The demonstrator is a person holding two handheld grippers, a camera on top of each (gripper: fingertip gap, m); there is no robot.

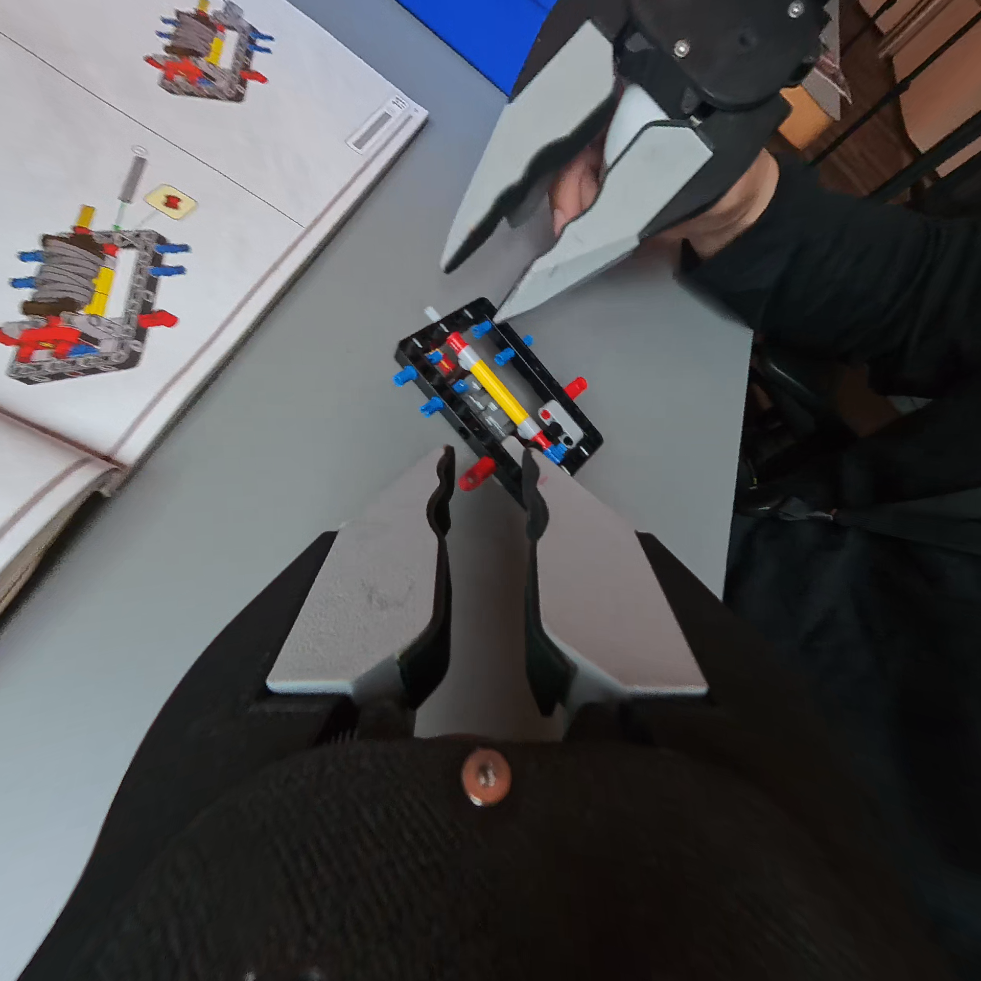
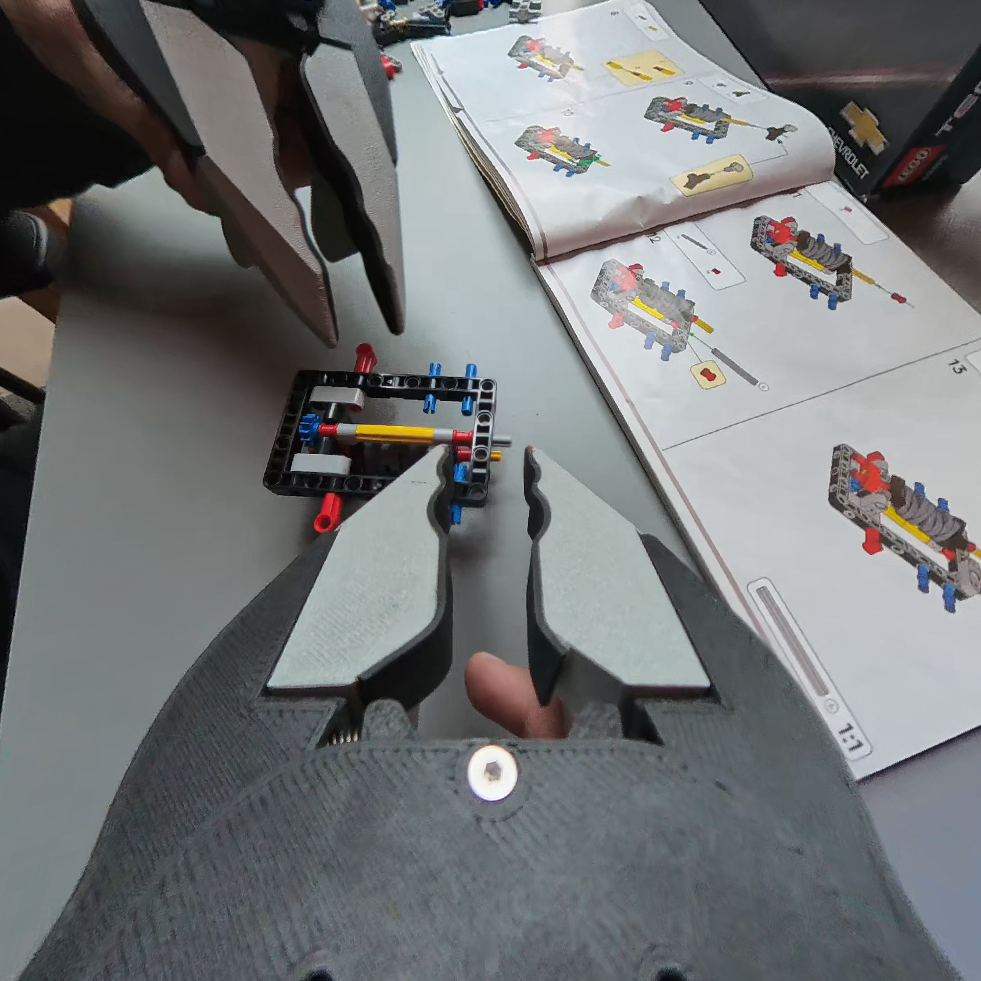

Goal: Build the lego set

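The Lego build is a black rectangular frame lying flat on the grey table. A yellow and grey axle with red bushes runs along its length, and blue and red pins stick out of its sides. It also shows in the left wrist view. My left gripper is open, its tips at the frame's end by a red pin. It also shows in the right wrist view. My right gripper is open and empty at the frame's other end, by a protruding grey axle. It also shows in the left wrist view.
An open instruction booklet lies to the right of the build and shows in the left wrist view too. A dark set box stands behind it. Loose parts lie at the far end. The table edge runs close beside the build. My hands' fingertips stand some 7 cm from each other.
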